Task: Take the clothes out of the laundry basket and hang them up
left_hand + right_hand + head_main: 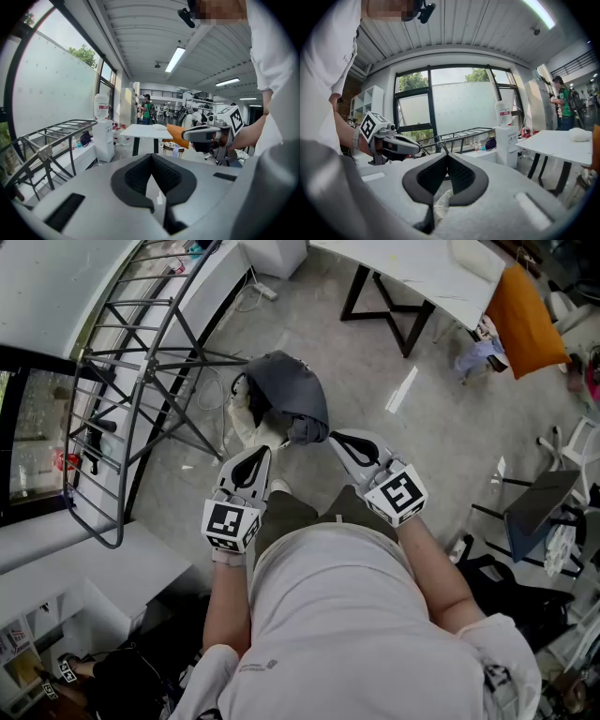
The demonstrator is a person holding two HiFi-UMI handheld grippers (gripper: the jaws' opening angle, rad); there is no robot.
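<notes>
A dark grey garment [284, 390] lies heaped over the laundry basket on the floor, with whitish cloth [249, 422] showing at its left edge. My left gripper [255, 452] hovers just in front of the whitish cloth, jaws shut with nothing seen between the tips [151, 157]. My right gripper [336, 438] sits beside the grey garment's folded edge and is also shut [447, 155]. A bit of pale cloth [440, 204] shows low in the gap behind its pads. Each gripper view shows the other one: the right gripper [206, 133] and the left gripper [393, 143].
The black metal drying rack [141, 362] stands to the left by the window, also seen as the rack [51, 136] and the rack [459, 136]. A white table [422, 268] with an orange cloth [525, 320] is behind. A water dispenser [103, 131] and a dark chair [539, 507] stand nearby.
</notes>
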